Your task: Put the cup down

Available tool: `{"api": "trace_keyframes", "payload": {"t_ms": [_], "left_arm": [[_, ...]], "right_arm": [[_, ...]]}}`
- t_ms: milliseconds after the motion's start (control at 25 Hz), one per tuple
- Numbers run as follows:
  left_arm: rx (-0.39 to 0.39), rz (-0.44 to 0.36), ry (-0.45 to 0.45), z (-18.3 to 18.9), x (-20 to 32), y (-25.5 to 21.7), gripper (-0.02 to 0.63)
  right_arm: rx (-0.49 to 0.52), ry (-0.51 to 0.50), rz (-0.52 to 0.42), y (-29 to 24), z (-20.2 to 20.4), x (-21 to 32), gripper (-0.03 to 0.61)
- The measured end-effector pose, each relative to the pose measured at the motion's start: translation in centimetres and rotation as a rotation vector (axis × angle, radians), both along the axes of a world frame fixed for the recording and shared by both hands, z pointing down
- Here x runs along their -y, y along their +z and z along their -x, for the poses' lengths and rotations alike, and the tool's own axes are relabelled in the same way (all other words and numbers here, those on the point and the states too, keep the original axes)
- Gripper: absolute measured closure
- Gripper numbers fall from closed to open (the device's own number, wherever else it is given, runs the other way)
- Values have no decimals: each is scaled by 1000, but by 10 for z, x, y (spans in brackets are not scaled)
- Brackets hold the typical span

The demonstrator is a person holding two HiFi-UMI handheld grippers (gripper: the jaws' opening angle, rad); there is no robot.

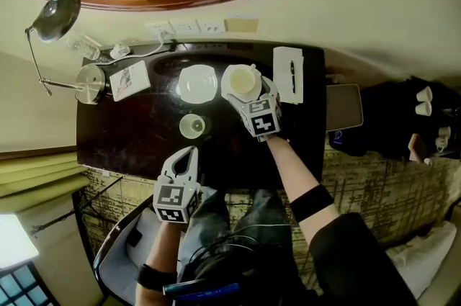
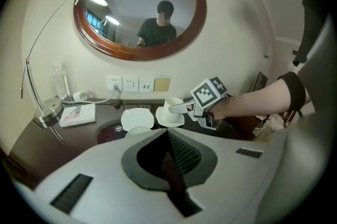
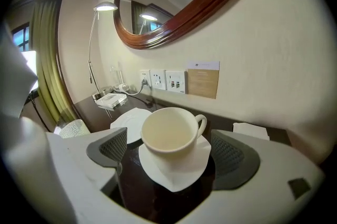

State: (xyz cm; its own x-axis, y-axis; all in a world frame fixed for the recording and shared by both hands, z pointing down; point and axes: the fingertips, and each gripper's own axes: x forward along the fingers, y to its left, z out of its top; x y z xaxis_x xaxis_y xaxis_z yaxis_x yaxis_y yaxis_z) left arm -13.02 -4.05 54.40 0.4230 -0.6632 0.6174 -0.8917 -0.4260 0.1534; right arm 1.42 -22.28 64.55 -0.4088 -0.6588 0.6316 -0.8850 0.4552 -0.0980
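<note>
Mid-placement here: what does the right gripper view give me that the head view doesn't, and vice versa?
Right gripper view only: the right gripper is open, with its pads either side of the cup and clear of it, handle pointing right. Head view only: the left gripper, shut, near the table's front edge, and a pen on white paper. Both: the cup on its saucer, and a bare saucer beside it.

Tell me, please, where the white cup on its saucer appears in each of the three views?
Head view: the cup sits upper middle, just ahead of the right gripper.
Left gripper view: the cup is at centre, slightly right, beside the right gripper.
Right gripper view: the cup is dead centre, between the open jaws, touched by neither.
Shared landmark: the wall sockets behind the cup.
</note>
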Motion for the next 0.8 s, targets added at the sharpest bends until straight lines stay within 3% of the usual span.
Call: {"api": "trace_keyframes", "payload": {"t_ms": [280,320,400,800], "left_arm": [[0,9,-19,7,6,6,613],[2,11,-21,7,5,6,613],[5,15,-23,8,4,8,612],[10,26,-68,18,-5,11,612]], "right_arm": [[4,-16,-21,7,7,21,53],[10,-28,-20,7,9,22,110],[15,-46,-15,7,11,21,163],[26,-120,-5,7,15,9,167]]}}
